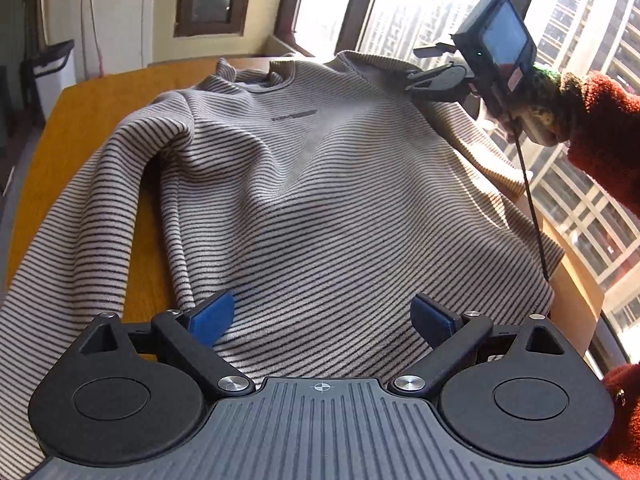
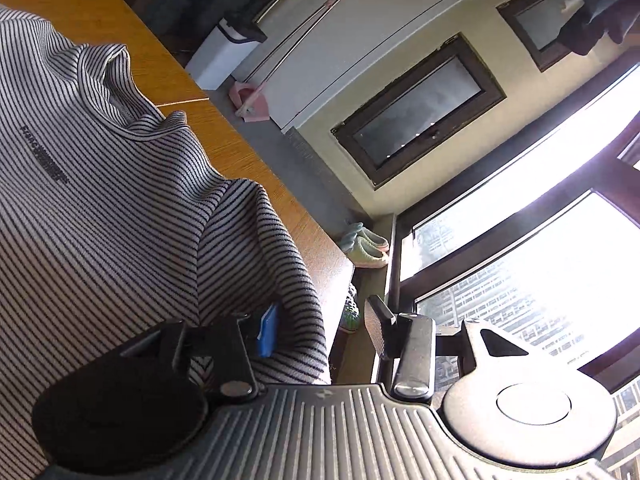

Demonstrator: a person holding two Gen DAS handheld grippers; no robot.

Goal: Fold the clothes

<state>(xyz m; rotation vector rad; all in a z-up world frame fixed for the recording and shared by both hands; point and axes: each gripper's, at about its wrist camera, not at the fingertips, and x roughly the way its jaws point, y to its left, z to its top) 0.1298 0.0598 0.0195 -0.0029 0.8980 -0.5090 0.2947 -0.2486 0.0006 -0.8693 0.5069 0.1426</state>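
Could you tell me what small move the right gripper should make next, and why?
Probably close the right gripper on the sleeve fold: its jaws stand apart astride the striped sweater near its shoulder at the table edge, not yet pinching.

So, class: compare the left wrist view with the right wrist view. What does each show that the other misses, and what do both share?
Only the left wrist view shows the whole front of the striped sweater, the open left claw above its hem, and the right claw with the hand that carries it. Only the right wrist view shows the slippers, pink dustpan and the right sleeve between the right claw's open fingers. Both share the sweater, wooden table, white bin and bright windows.
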